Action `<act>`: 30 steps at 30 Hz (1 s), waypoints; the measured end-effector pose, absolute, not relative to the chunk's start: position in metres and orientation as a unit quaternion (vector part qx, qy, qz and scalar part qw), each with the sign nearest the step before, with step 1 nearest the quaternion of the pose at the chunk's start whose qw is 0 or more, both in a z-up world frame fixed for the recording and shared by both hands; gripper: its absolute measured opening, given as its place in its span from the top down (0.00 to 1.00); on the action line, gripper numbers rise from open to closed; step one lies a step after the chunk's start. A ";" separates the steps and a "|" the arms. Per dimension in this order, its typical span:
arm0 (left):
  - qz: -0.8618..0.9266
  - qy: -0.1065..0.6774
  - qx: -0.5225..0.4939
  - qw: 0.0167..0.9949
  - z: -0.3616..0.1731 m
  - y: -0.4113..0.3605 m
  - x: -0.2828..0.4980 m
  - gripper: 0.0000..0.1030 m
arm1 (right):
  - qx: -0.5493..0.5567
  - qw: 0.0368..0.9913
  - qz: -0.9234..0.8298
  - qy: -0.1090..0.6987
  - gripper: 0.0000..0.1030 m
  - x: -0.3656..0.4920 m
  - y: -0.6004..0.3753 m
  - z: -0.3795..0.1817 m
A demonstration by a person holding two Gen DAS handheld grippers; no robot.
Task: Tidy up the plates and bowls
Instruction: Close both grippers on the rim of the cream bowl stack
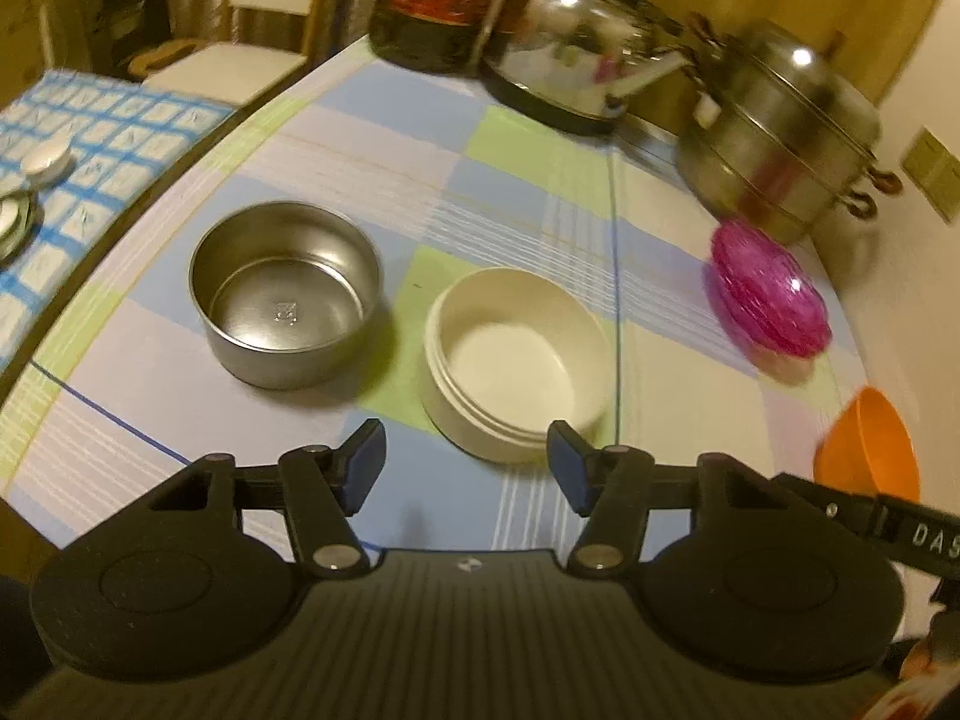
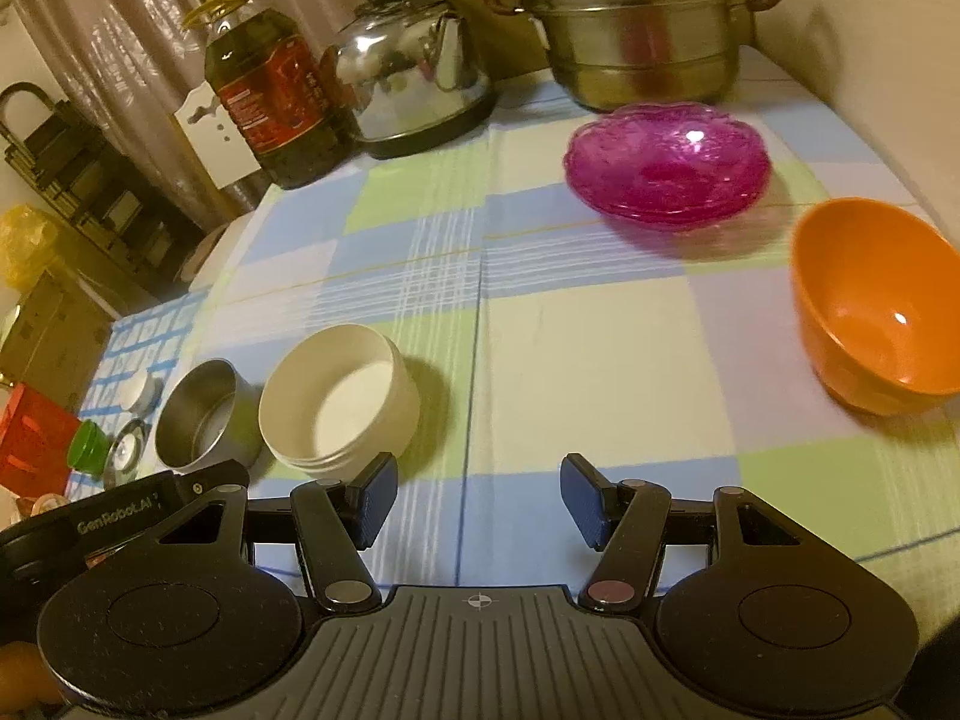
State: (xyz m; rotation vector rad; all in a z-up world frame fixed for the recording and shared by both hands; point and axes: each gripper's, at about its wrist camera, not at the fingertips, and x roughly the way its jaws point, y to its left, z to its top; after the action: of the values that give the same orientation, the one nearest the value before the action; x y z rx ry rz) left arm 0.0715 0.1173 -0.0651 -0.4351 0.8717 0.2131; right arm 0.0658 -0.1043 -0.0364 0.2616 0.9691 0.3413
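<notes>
My desk [image 2: 600, 330] wears a checked cloth of pale blue, green and cream squares, with a curtain and a wall behind it. Along the far edge stand a dark oil bottle with a red label [image 2: 273, 99], a shiny steel kettle [image 2: 414, 69] and a tiered steel steamer pot [image 2: 642, 24].

My left tool [image 1: 467, 465] has its blue-padded fingers spread wide and holds nothing; its right pad sits just in front of the cream plastic bowl [image 1: 519, 360], at lower centre of the left view, though I cannot tell whether they touch. Beside that bowl, to the left and apart from it, is a straight-walled brushed-steel bowl [image 1: 287, 294] with a stamped mark in its flat bottom.

My right tool [image 2: 479, 501] is likewise wide open and empty, above bare cloth. In its view a stack of translucent magenta scalloped plates [image 2: 669, 165] lies at upper right, in front of the steamer. A smooth, glossy orange bowl [image 2: 876, 306] sits at the right edge, well apart from the two bowls at lower left.
</notes>
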 end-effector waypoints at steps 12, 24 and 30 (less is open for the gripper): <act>0.131 0.417 -0.255 0.862 -0.096 0.135 0.103 0.61 | 0.115 0.856 0.184 0.469 0.42 0.106 -0.073 -0.056; 0.147 0.407 -0.292 0.853 -0.116 0.145 0.116 0.77 | 0.110 0.837 0.204 0.497 0.63 0.143 -0.040 -0.090; 0.148 0.407 -0.297 0.851 -0.121 0.146 0.121 0.79 | 0.114 0.831 0.209 0.503 0.66 0.153 -0.034 -0.100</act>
State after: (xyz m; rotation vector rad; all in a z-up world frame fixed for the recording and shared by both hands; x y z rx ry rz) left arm 0.1207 0.1464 -0.1215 -0.6258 0.8568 0.3118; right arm 0.1525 -0.0339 -0.0996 0.2408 1.0671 0.4430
